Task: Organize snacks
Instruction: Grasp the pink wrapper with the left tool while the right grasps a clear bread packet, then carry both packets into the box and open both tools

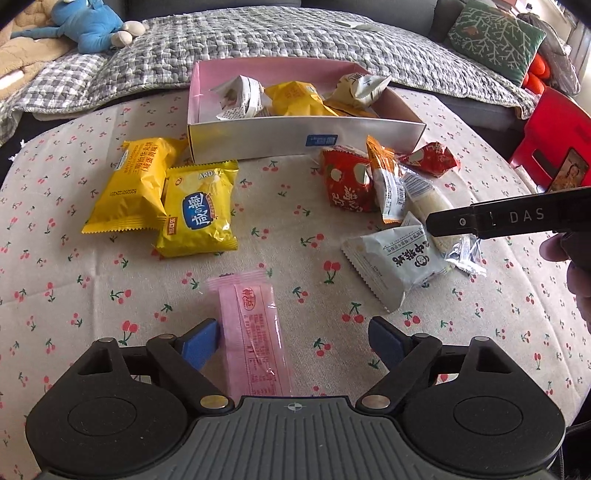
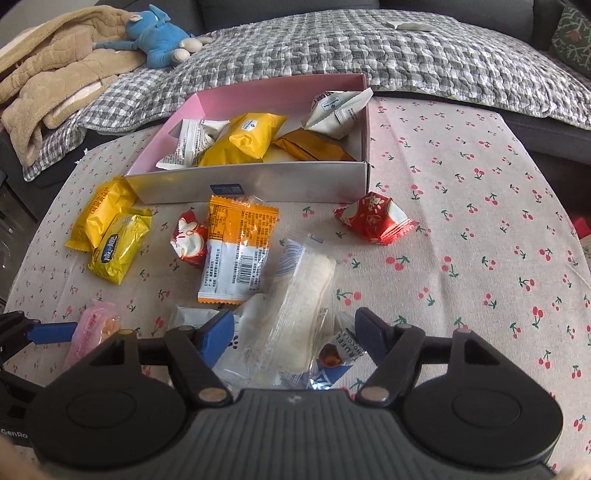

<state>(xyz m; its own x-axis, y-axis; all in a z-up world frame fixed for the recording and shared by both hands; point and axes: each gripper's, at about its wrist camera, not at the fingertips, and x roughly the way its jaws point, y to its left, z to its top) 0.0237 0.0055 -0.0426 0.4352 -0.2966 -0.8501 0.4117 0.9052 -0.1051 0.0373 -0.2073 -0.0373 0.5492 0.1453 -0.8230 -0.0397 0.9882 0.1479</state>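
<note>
Left wrist view: mounted just behind the left claw [image 1: 291,341], low over the worktop [image 1: 92,295], facing forward and down toward the box [image 1: 306,138] and the sofa [image 1: 258,37] beyond. Right wrist view: mounted likewise behind the right claw [image 2: 293,332], equally low, aimed the same way from further right, nearer the box [image 2: 258,184]. Shared by both: box, yellow packets [image 1: 166,195] [image 2: 110,236], red packets, pink wrapper [image 1: 255,343] [image 2: 92,328], blue plush toy [image 1: 85,26] [image 2: 159,37]. Right tool seen at the left view's right edge; left claw's blue tip at the right view's left edge.
</note>
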